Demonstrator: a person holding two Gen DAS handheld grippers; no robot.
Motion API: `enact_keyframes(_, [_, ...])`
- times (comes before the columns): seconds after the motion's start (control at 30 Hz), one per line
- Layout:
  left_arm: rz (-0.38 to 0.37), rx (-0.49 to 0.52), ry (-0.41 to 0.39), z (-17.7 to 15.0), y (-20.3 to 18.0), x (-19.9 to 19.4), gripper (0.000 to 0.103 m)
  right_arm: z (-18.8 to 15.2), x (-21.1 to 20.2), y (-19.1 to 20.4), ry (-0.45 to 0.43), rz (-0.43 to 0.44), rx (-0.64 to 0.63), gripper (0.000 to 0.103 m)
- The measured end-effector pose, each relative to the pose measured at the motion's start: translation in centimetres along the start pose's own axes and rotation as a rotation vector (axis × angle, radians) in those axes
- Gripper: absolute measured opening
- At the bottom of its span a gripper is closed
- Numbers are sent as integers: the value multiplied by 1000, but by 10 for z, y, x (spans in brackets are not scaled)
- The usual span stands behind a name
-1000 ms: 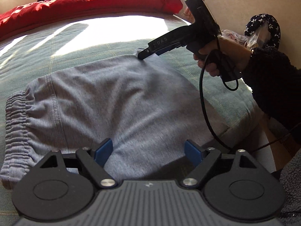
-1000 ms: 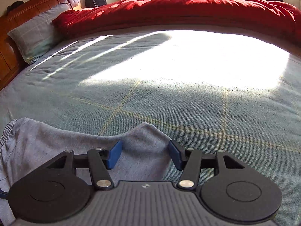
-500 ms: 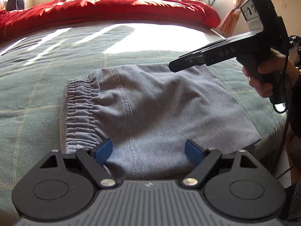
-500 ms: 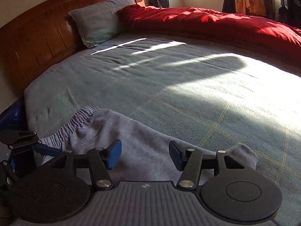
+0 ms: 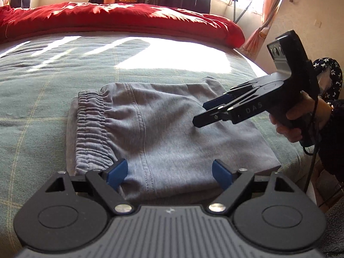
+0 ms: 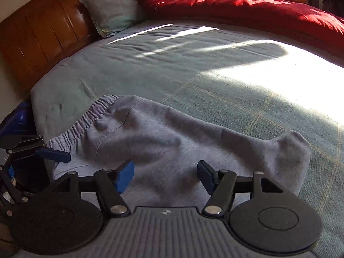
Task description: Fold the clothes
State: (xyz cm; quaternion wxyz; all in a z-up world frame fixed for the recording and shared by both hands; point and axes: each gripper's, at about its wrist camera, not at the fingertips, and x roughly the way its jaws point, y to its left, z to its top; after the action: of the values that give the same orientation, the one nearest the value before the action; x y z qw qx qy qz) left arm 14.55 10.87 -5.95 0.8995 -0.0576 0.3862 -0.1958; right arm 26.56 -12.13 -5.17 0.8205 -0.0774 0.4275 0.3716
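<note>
Now the grey pants (image 5: 163, 133) lie folded into a squat bundle near the bed's (image 5: 53, 68) front edge, toward its right corner in the left wrist view. The left gripper (image 5: 169, 173) hovers over the bundle's near edge with its jaws spread wide and nothing pinched. The right gripper (image 6: 165, 175) hangs above the cloth's middle, its jaws opening, cloth below them but not pressed by the pads; from the other side it (image 5: 211, 112) shows well clear of the fabric.

Both tools look released, so I'd judge a fold has just been laid and the next is being lined up. To do it well, each should take a corner on the same side, bite through all layers, lift together and carry the edge across evenly, since the far right corner (image 6: 294, 142) is humped and will need flattening.

The long axis runs along the front edge, with the elastic waistband (image 5: 91, 126) pointing toward the headboard (image 6: 43, 28), the folded end away from it
</note>
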Motion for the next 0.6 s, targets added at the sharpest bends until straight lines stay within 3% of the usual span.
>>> enact_keyframes(0.07, [7,-10,-15,3,2,-8,86,-8,3,9,16,-39,-41,71])
enact_keyframes(0.23, [89,-21,-68,21,17,-21,86,-16,-29,-2,-60,-36,62,77])
enact_keyframes(0.43, [88,-208,-4,52,75,3,85,-48,-65,-29,-125,-89,222,85])
enact_keyframes(0.5, [61,-293,25,57,97,10,85,-62,-77,-40,-149,-101,282,86])
enact_keyframes(0.6, [-42,-448,84,52,130,26,85,-83,-93,-54,-191,-108,368,88])
